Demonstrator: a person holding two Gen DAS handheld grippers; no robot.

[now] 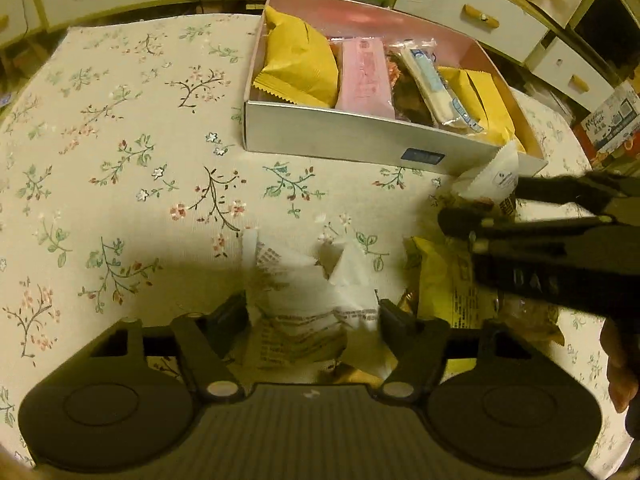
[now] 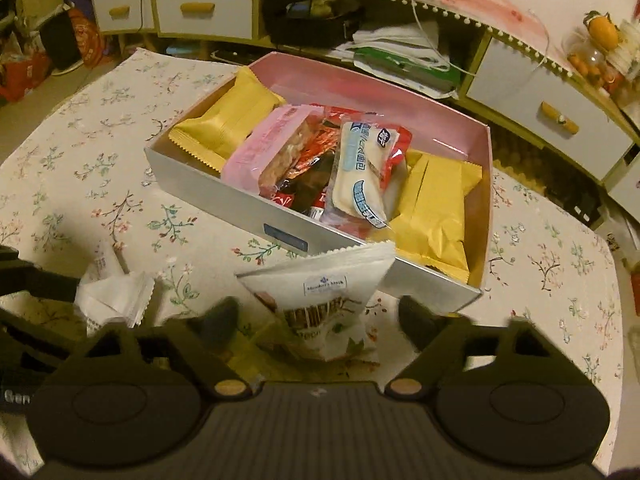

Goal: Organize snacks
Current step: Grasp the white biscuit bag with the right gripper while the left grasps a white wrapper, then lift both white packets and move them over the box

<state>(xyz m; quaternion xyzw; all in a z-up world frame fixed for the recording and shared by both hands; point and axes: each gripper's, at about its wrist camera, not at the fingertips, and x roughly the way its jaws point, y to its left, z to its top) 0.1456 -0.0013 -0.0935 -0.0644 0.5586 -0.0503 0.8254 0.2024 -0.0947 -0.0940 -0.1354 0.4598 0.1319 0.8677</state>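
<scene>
**Two packets between the jaws, box half filled**

On the flowered surface (image 1: 120,128) we see a shallow box (image 2: 224,208) with a grey outer wall and a pink inside, standing toward the far side. Within it lie a yellow packet (image 2: 224,128) at the left end, a pink packet (image 2: 256,152) beside it, red wrappers (image 2: 320,152) in the middle with a white-and-blue bun pack (image 2: 362,168) leaning across them, and another yellow packet (image 2: 432,208) at the right end.

Our left hand-held gripper (image 1: 312,316) points steeply down over a crumpled white packet (image 1: 312,292) that lies on the surface near the box. Its fingers (image 1: 230,314) stand on either side of that packet, right at its edges — whether they press it we cannot tell. Just to the right lies a yellow wrapper (image 1: 436,280), partly under the other tool.

Our right hand-held gripper (image 2: 318,314) has its jaws apart around a white snack bag (image 2: 320,292) printed with a small label and a brown picture. The bag stands upright just in front of the box's near wall, its serrated top overlapping that wall in the right view. Both fingertips (image 2: 416,316) are blurred and clear of the bag's sides — no grip is shown.

Behind the surface runs a low cabinet (image 2: 540,92) with white drawers.
</scene>
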